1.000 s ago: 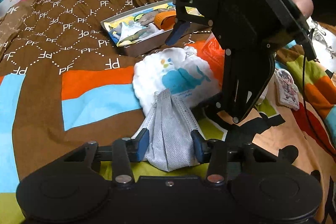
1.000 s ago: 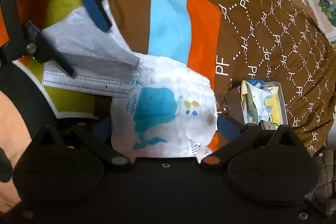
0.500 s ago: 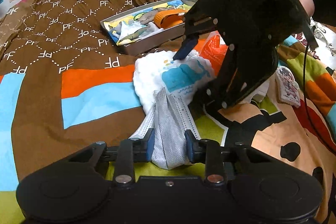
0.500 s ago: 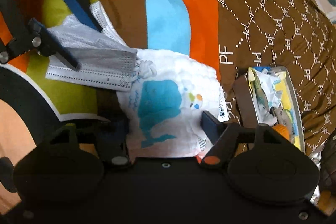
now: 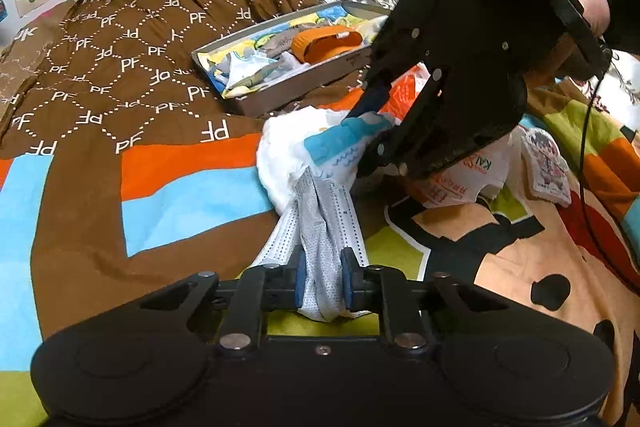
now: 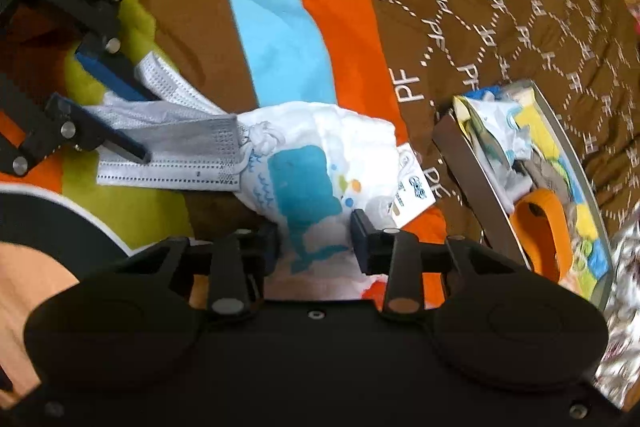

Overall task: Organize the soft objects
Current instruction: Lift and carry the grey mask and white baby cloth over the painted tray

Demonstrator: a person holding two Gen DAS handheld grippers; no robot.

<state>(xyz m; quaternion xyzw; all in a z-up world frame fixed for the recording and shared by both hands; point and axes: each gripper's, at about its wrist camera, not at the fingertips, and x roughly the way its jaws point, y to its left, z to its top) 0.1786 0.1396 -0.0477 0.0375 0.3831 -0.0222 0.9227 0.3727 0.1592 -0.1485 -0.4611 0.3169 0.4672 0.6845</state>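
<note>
Both claws closed inward: mask point(image 5: 322, 263) between left claw point(image 5: 322, 281), cloth point(image 6: 316, 195) between right claw point(image 6: 316, 241).

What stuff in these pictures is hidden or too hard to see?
- Left wrist view: the right gripper covers part of the whale cloth and the orange bag behind it.
- Left wrist view: the near end of the face mask is lost between the closing fingers.
- Right wrist view: the tin tray is blurred and partly cut off by the gripper body; its contents are unclear.
- Right wrist view: the cloth's tag print is too small.
</note>
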